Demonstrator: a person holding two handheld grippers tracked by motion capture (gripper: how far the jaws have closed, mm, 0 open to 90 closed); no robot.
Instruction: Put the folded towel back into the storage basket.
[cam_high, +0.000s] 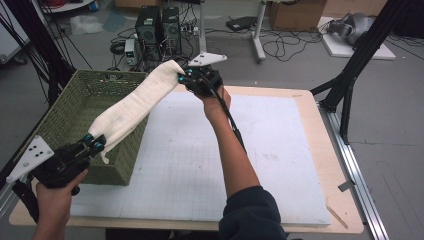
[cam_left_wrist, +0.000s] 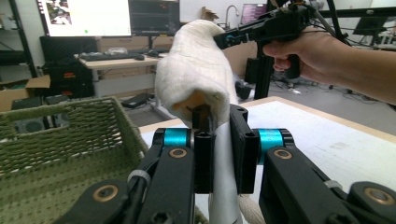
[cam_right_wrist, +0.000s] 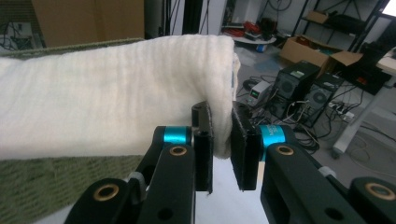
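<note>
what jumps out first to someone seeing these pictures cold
A cream-white cloth stretched in the air between two hand-held grippers, above the table's left side. The left gripper pinches its near end and the right gripper its far end, both shut on it. Below it, a green woven basket stands on the left of the white table mat.

Cream ribbed soft matt cloth (cam_high: 134, 104) looking fuzzy, olive green woven rough wicker basket (cam_high: 65, 114), white matt gridded mat (cam_high: 200, 160) lying on pale smooth wooden tabletop (cam_high: 327, 150)
</note>
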